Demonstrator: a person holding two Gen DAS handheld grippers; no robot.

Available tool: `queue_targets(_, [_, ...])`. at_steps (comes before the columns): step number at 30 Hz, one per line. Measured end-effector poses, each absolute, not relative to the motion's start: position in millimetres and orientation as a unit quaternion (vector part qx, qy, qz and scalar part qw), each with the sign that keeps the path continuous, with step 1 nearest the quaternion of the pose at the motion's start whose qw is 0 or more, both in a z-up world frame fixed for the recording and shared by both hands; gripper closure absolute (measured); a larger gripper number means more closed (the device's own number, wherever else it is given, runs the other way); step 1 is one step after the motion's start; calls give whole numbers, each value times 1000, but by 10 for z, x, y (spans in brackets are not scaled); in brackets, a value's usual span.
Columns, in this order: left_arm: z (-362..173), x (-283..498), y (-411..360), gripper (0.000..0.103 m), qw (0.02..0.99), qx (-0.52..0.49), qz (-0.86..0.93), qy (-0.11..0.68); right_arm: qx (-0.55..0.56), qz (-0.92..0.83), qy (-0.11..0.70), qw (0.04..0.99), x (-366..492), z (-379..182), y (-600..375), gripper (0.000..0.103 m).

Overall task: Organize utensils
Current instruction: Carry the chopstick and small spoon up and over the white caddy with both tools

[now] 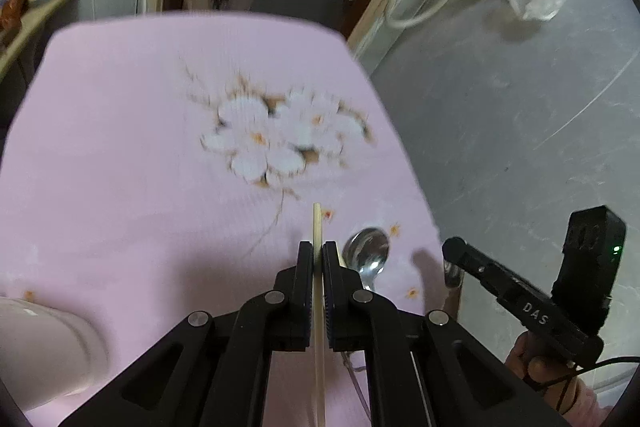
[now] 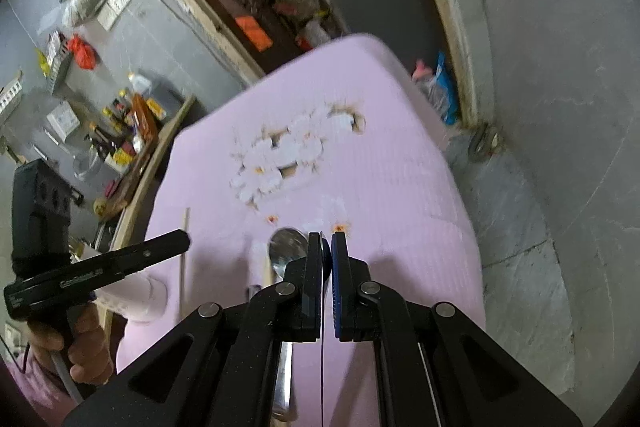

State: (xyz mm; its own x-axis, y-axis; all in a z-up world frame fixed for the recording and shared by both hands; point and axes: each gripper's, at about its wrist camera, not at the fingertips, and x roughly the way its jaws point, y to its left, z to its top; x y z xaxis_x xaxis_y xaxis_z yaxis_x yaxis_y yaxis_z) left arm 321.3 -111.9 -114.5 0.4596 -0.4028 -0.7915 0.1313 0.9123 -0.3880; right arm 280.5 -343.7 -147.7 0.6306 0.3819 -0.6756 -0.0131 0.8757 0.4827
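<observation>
My left gripper is shut on a pale wooden chopstick, which pokes out ahead of the pads above the pink flowered cloth. Just right of it a metal spoon lies on the cloth beside a second pale stick. My right gripper is shut on a thin metal utensil seen edge-on; what kind it is I cannot tell. The spoon lies just left of its fingers. In the right wrist view the left gripper carries its chopstick at the left. The right gripper shows at the right of the left wrist view.
A white cup stands on the cloth at the near left, also in the right wrist view. The table's right edge drops to grey floor. Cluttered shelves line the left; a white hose lies beyond the table.
</observation>
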Motion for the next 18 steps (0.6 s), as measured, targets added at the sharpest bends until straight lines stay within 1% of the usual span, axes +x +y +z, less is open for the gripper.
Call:
queue_targets(6, [-784, 2956, -850, 98, 878, -151, -163, 425, 188, 102, 349, 913, 2512, -1033, -3214, 99])
queue_targets(13, [-338, 2700, -452, 98, 907, -178, -156, 347, 151, 104, 274, 944, 2297, -370, -2821, 99])
queue_targets(18, [-1, 2617, -54, 98, 923, -182, -143, 306, 154, 126, 233, 952, 2241, 84, -2472, 99])
